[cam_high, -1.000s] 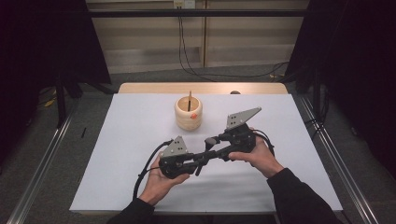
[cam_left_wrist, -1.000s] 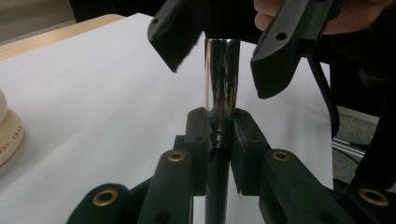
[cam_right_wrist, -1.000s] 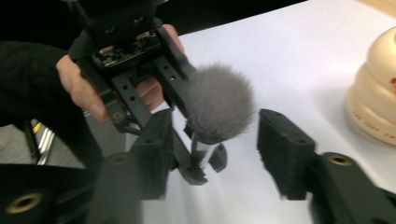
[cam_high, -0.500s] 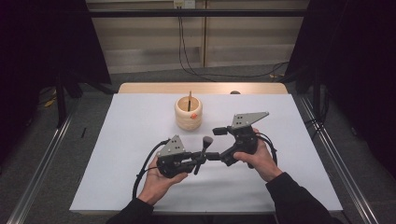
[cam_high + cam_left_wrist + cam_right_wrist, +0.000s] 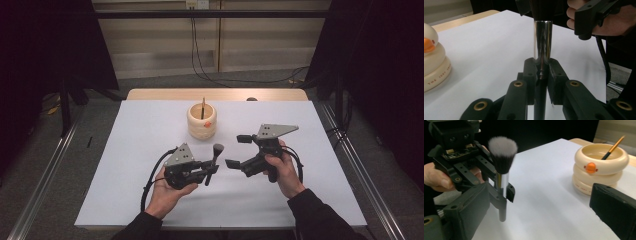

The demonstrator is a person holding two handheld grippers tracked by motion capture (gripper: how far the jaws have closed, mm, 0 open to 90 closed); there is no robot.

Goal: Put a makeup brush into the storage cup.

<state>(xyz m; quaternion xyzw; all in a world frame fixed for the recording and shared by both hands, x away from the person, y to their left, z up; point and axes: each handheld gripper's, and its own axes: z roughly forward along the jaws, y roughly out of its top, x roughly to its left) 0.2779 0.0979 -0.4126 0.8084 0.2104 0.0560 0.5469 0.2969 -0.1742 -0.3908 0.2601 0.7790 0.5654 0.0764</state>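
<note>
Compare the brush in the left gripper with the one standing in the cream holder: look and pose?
The makeup brush is thick, with a chrome ferrule and a dense dark, white-tipped head; the thin brush shows a slim orange handle with a dark lower part. The makeup brush stands about upright, bristles up, clamped in the left gripper; the thin brush leans loose in the cream holder, its lower end hidden. Both point up.

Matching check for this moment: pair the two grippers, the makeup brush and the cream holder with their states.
Things:
1. left gripper
2. right gripper
3. makeup brush
4. cream holder

States:
A. stands on the table with a thin brush inside
B. jaws wide apart, nothing between them
C. shut on the handle
D. held upright, bristles up

Pairs: 1-C, 2-B, 3-D, 4-A
</note>
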